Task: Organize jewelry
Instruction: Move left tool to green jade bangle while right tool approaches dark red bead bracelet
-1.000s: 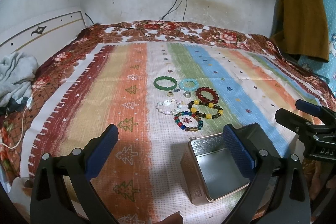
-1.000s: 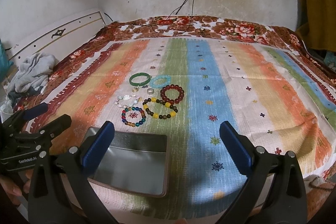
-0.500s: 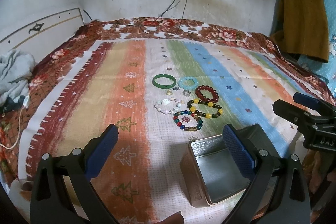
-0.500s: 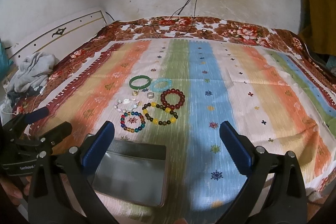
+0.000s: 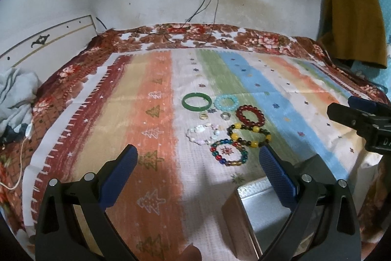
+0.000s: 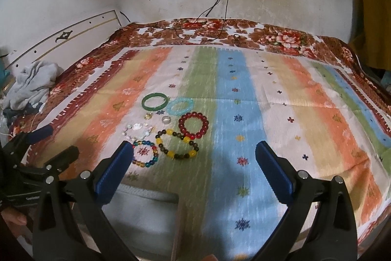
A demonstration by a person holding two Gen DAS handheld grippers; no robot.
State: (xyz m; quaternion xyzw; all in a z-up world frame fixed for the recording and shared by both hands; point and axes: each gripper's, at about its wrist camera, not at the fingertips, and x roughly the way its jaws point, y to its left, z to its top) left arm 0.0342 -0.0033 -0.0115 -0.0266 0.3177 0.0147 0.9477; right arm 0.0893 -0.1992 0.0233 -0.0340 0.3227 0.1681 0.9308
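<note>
1. The left gripper (image 5: 198,168) has its blue-padded jaws spread wide and holds nothing; it hangs above the striped, colourful bed cloth (image 5: 151,114).
2. The right gripper (image 6: 194,163) is also wide apart and empty.
3. The jewelry lies in one small group on the cloth, ahead of both grippers and not touched by any jaw.
4. At the far side of the group lie the smooth green bangle (image 5: 196,101) and, just beside it, the pale blue beaded bracelet (image 5: 226,102).
5. The dark red beaded bracelet (image 5: 250,115) and the yellow and dark beaded bracelet (image 5: 249,137) lie nearer.
6. The multicoloured glass-bead bracelet (image 5: 229,152) is the nearest piece; in the right wrist view it is partly hidden behind the left finger pad.
7. The white and pink bracelet (image 5: 203,135) lies to the left of the group, and two small rings (image 5: 225,115) sit in its middle.
8. The open rectangular metal tin (image 5: 264,217) stands on the cloth near the cameras, apart from the jewelry, partly under the left gripper's right finger.
</note>
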